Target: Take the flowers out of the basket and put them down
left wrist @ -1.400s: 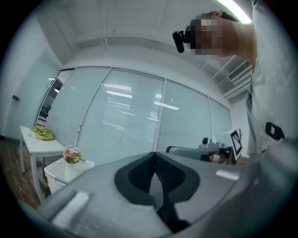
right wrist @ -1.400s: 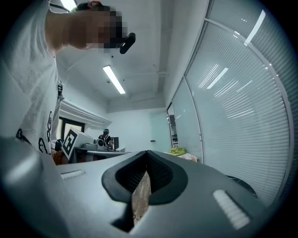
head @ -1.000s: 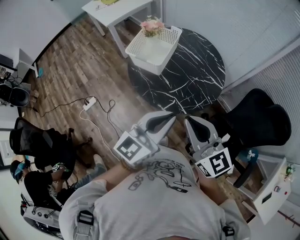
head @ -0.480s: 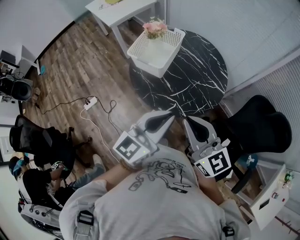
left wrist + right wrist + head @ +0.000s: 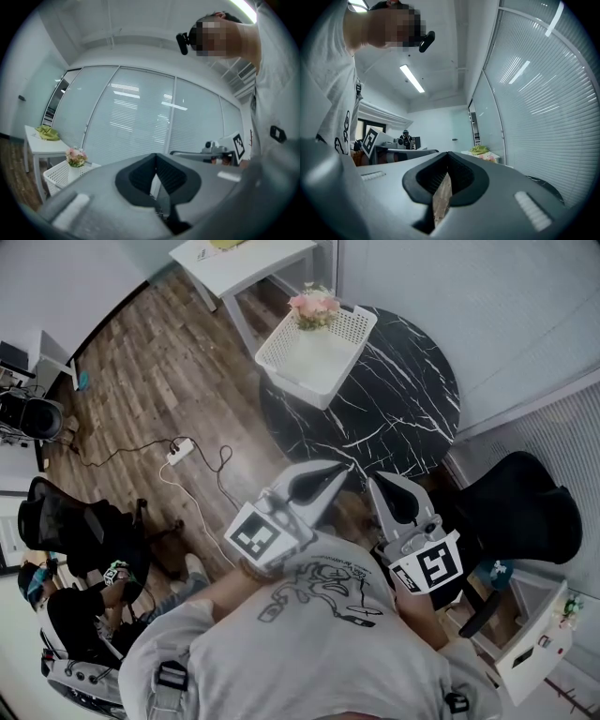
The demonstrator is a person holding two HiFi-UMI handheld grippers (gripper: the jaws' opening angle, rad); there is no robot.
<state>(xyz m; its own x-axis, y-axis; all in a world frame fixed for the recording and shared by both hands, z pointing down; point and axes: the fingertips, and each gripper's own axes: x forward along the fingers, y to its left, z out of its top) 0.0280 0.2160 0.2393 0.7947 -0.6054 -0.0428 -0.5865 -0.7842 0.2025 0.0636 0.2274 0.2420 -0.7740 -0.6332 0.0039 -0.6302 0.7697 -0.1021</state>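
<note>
Blk marble tbl (image 5: 394, 399) (chair (image 5: 516, 512) beside)

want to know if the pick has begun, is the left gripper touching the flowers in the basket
Apart. The head view shows the left gripper at the near edge of the table and the flowers in the basket at its far side.

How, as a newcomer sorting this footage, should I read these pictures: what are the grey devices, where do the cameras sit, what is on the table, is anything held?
No robot: a person holds a left gripper and a right gripper, grey tongs with marker cubes. The top-down picture comes from a camera on the person's head; the other two from cameras riding on each gripper, looking along its jaws. On the round black table stands a white basket with pink flowers in its far corner. Both grippers are shut and hold nothing.
</note>
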